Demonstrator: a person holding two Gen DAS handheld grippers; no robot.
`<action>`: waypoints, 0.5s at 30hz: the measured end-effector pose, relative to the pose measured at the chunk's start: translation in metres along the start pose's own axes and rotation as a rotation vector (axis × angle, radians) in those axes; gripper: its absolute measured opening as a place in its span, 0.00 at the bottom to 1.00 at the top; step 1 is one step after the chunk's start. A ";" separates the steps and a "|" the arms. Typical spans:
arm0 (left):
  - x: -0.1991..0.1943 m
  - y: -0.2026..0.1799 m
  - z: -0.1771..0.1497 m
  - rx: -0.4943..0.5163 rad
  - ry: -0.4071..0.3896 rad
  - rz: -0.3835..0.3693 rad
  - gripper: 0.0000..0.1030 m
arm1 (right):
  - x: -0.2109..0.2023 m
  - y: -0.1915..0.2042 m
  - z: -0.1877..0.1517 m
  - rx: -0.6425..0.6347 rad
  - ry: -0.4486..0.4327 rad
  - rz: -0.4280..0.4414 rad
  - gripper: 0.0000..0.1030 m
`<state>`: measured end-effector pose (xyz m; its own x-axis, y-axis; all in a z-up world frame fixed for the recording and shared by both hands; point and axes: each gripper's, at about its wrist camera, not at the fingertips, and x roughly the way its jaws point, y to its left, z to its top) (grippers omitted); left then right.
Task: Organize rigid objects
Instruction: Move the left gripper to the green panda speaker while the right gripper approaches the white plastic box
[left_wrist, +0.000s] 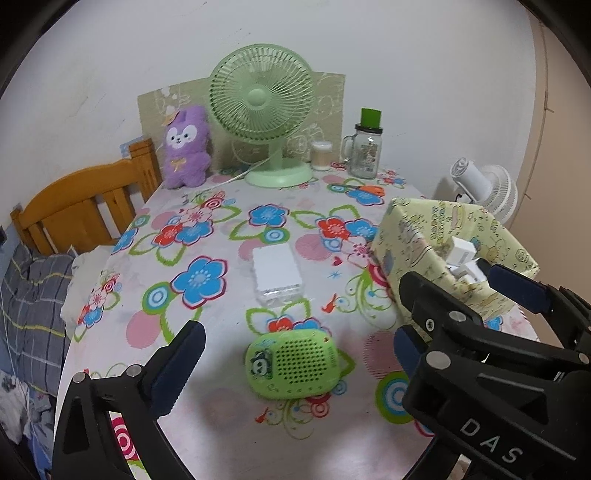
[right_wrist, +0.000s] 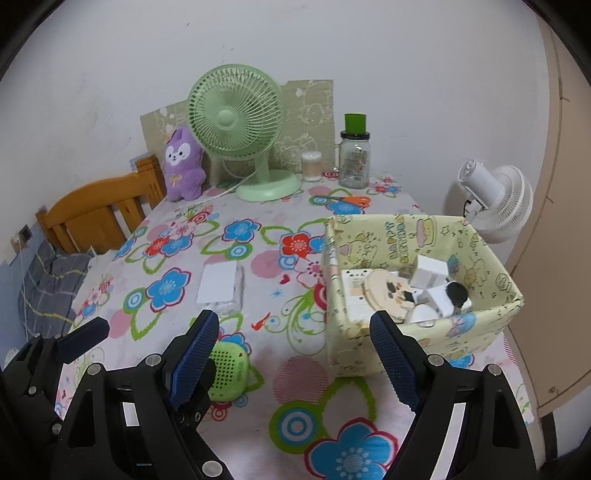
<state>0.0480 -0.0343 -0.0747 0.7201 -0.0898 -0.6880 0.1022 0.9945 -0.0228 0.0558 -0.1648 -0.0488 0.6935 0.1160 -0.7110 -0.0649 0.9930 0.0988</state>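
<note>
A green perforated speaker (left_wrist: 291, 365) lies on the flowered tablecloth, just below the gap of my left gripper (left_wrist: 297, 330). That gripper is open and its pads are clear of the speaker. Farther back lies a flat white case (left_wrist: 277, 271). To the right stands a yellow patterned box (right_wrist: 369, 236) holding white chargers (right_wrist: 430, 275) and a round disc (right_wrist: 388, 291). My right gripper (right_wrist: 293, 319) is open and empty over the cloth, left of the box. Its left finger hides part of the speaker (right_wrist: 227, 373). One left-gripper finger (right_wrist: 86, 338) shows at the far left.
At the back of the table stand a green fan (left_wrist: 262, 110), a purple plush (left_wrist: 186, 147), a swab pot (left_wrist: 320, 155) and a glass jar (left_wrist: 365, 151). Orange scissors (left_wrist: 369, 189) lie nearby. A white fan (left_wrist: 484, 188) is right, a wooden headboard (left_wrist: 81, 210) left.
</note>
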 end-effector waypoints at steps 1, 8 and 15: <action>0.002 0.003 -0.002 -0.003 0.004 0.003 1.00 | 0.001 0.002 -0.001 -0.002 -0.001 0.001 0.83; 0.015 0.018 -0.018 -0.038 0.035 0.010 1.00 | 0.012 0.012 -0.014 -0.014 0.005 0.003 0.79; 0.034 0.027 -0.034 -0.073 0.086 0.014 1.00 | 0.027 0.017 -0.029 -0.027 0.035 0.004 0.68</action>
<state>0.0520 -0.0087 -0.1235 0.6591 -0.0745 -0.7484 0.0403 0.9972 -0.0637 0.0524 -0.1443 -0.0866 0.6677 0.1201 -0.7347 -0.0874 0.9927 0.0828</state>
